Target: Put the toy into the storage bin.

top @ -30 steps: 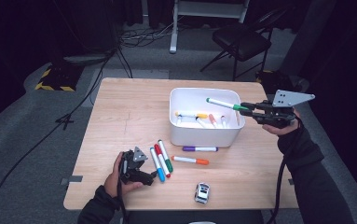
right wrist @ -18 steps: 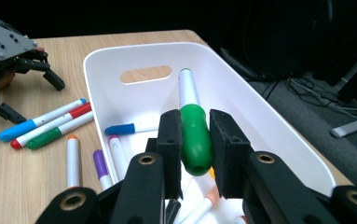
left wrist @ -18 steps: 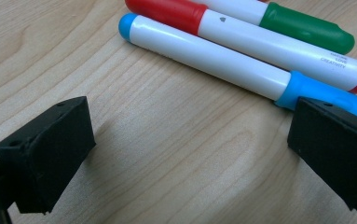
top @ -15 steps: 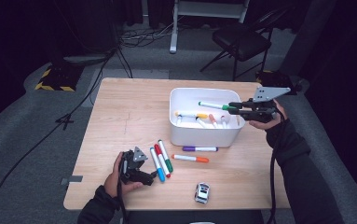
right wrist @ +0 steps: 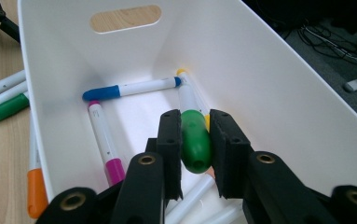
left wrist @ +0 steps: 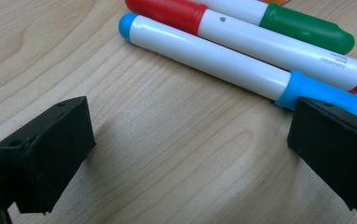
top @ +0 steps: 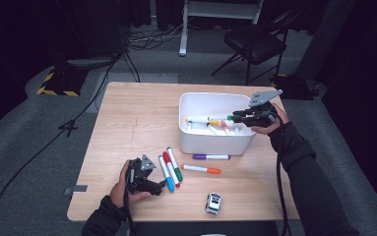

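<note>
Right gripper (right wrist: 195, 140) lower over white bin (top: 215, 142), jaws clamping green marker (right wrist: 195, 142), seemingly mid-cap.

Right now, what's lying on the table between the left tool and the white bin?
In the high view, three markers lie between the left tool and the white bin: blue marker, red marker and green marker.

Bare table (top: 127, 123) at 9 to 12 o'clock of bin (top: 215, 142). Markers (top: 170, 169) and toy car (top: 213, 202) crowding 6 o'clock.
</note>
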The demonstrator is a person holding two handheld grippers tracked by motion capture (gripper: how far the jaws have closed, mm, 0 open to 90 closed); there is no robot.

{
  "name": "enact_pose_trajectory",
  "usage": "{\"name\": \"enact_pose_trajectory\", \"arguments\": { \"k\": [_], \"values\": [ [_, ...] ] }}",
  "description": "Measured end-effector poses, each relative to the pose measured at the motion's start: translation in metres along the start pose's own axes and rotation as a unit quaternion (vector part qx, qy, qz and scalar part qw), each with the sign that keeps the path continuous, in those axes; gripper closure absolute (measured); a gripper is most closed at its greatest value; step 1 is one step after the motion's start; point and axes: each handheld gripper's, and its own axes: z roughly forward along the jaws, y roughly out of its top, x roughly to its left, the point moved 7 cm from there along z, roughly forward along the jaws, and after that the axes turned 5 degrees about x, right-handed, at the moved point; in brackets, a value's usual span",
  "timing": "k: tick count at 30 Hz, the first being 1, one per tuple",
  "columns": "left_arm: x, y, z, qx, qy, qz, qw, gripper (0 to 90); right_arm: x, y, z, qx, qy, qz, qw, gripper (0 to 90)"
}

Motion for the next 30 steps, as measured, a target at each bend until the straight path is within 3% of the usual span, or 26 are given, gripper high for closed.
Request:
{"name": "enact_pose_trajectory", "arguments": {
  "k": [9, 17, 22, 30],
  "values": [
    [0.0, 0.0, 0.0, 0.0, -0.001, 0.0, 1.0, 0.6, -0.003, -0.013, 0.0, 0.045, 0.009, 0.005, 0.9989, 75.3],
    [0.0, 0.0, 0.0, 0.0, -0.001, 0.0, 1.0, 0.6, -0.007, -0.027, -0.006, 0.088, 0.012, 0.017, 0.9959, 75.3],
    [0.0, 0.0, 0.0, 0.0, -0.001, 0.0, 1.0, 0.6, -0.007, -0.028, -0.01, 0.097, 0.014, 0.016, 0.995, 75.2],
    [0.0, 0.0, 0.0, 0.0, -0.001, 0.0, 1.0, 0.6, -0.007, -0.026, -0.019, 0.079, 0.013, 0.02, 0.9966, 74.7]
  ]
}}
